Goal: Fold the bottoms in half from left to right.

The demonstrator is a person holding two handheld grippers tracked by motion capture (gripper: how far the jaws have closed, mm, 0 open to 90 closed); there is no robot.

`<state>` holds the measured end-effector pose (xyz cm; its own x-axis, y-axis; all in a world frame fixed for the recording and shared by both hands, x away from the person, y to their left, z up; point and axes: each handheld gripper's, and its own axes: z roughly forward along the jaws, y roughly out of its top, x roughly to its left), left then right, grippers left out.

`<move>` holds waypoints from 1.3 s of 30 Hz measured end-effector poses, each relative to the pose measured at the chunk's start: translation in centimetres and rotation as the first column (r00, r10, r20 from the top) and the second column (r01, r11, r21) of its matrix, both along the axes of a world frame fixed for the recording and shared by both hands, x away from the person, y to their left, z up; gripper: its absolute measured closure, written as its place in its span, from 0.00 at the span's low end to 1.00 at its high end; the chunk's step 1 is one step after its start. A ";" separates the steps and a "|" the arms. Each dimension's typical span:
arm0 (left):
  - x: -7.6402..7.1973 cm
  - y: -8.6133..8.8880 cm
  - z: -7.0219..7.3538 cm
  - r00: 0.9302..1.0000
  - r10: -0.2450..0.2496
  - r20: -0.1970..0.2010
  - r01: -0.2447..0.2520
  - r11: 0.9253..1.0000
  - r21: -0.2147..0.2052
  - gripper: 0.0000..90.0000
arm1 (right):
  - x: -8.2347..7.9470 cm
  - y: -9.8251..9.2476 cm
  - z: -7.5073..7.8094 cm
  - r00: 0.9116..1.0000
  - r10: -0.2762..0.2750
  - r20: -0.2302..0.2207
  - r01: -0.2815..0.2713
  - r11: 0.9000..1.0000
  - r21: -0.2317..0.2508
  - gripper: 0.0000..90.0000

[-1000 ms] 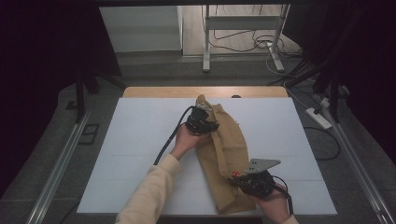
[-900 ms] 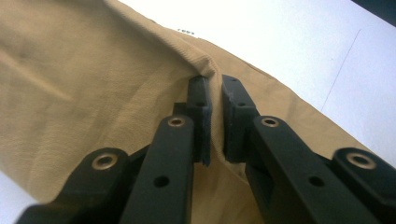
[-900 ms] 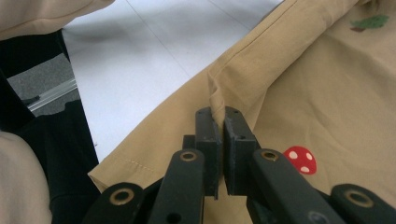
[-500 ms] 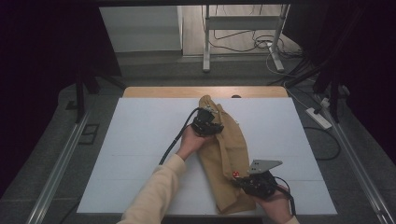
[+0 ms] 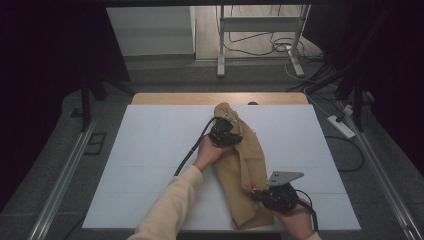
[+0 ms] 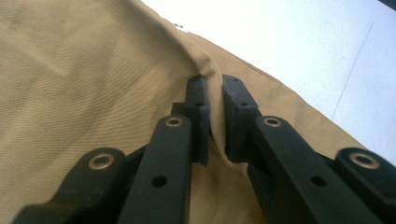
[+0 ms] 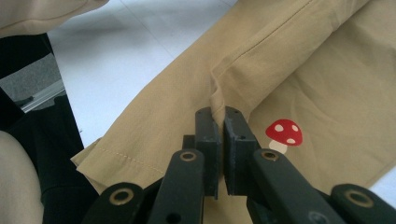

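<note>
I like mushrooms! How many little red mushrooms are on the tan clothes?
1. The red mushroom sits on the tan garment just right of the right gripper, near the table's front edge. Folds may hide others.

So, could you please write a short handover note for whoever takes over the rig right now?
Left tool: shut on a pinched fold of the tan garment, toward its far end.
Right tool: shut on a fold near the garment's near end, beside the red mushroom print.
The garment lies lengthwise on the white table, bunched into a narrow, wrinkled strip.
Done: both ends gripped.
Left: probably lifting or pulling it taut to spread or fold it; it is not yet laid flat.
</note>
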<state>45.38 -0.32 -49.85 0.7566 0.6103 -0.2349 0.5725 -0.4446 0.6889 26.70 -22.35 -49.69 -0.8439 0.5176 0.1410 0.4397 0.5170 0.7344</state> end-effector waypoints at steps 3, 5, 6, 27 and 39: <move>0.0 -0.2 0.1 1.000 -0.001 0.000 0.001 1.000 -0.005 0.90 | 0.0 -0.3 0.0 1.000 -0.012 -0.002 0.012 1.000 -0.001 0.95; 0.0 -0.4 0.1 1.000 -0.004 -0.001 0.004 1.000 -0.005 0.89 | 0.1 -0.4 -0.1 1.000 -0.020 -0.008 0.019 1.000 -0.005 0.95; 0.0 -0.4 0.1 1.000 -0.006 -0.001 0.006 1.000 -0.007 0.89 | 0.1 -0.5 -0.1 1.000 -0.023 -0.009 0.023 1.000 -0.006 0.95; -2.3 2.4 1.2 0.999 -0.013 0.035 0.014 0.999 -0.036 0.36 | 0.8 -1.5 -0.1 0.985 -0.167 0.045 0.168 0.986 -0.020 0.41; -4.7 5.1 1.0 0.996 -0.032 0.081 0.032 0.999 0.000 0.35 | 2.7 -2.2 0.3 0.979 -0.193 0.060 0.194 0.981 -0.008 0.41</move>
<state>40.71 4.79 -48.87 0.7920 0.5854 -0.1733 0.5008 -0.4607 0.7328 29.45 -24.51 -49.38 -0.7341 0.6736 0.0859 0.4890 0.4366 0.7552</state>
